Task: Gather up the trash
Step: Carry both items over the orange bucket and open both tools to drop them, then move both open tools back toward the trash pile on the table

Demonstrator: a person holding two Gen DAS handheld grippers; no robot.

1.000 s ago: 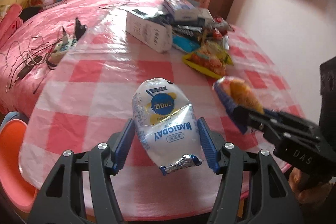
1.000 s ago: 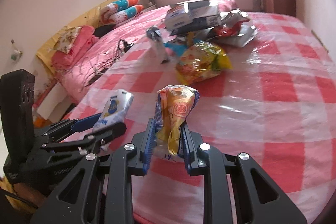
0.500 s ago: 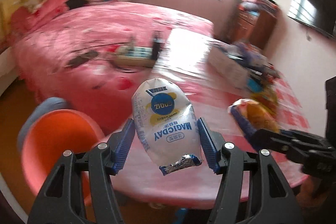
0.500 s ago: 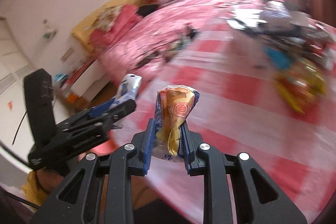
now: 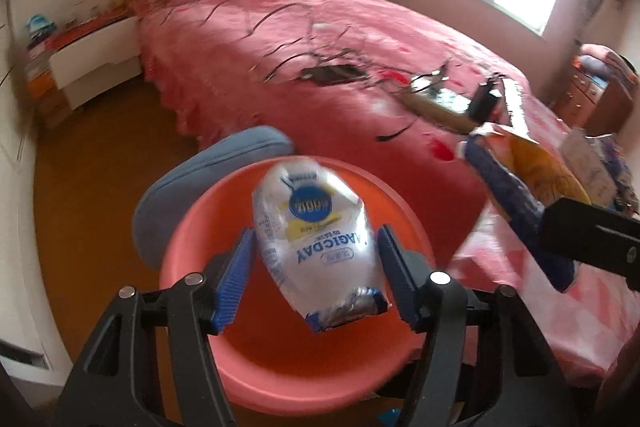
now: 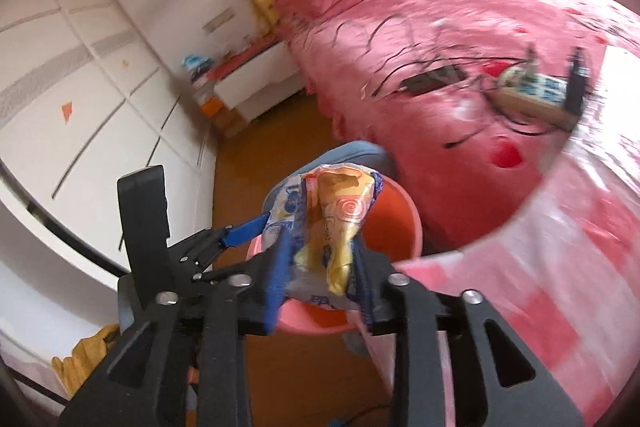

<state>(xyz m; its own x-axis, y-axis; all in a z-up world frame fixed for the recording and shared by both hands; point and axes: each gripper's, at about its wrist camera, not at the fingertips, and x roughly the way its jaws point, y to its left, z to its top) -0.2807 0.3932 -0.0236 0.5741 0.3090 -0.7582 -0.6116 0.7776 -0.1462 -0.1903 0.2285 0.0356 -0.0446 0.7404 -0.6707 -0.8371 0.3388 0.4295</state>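
A white MAGICDAY bag (image 5: 316,247) hangs blurred between the blue pads of my left gripper (image 5: 316,271), right above an orange basin (image 5: 280,367) on the floor. The jaws are opening, and gaps show on both sides of the bag. An orange-yellow snack bag (image 6: 340,227) stands between the pads of my right gripper (image 6: 320,271), whose jaws are also opening and no longer pinch it. It hovers over the basin's near rim (image 6: 400,227). In the left wrist view the right gripper (image 5: 568,231) carries that snack bag (image 5: 536,183) at the right. The left gripper's fingers (image 6: 244,231) show beside it.
A blue cushioned stool (image 5: 208,171) stands behind the basin. The pink bed (image 5: 340,39) with cables and a power strip (image 6: 536,91) fills the back. The checked table edge (image 6: 560,267) is at the right, a white wardrobe (image 6: 80,107) at the left.
Both grippers have swung left, off the checked table to above the orange basin. Both pairs of jaws have widened and the bags sit loose between them.
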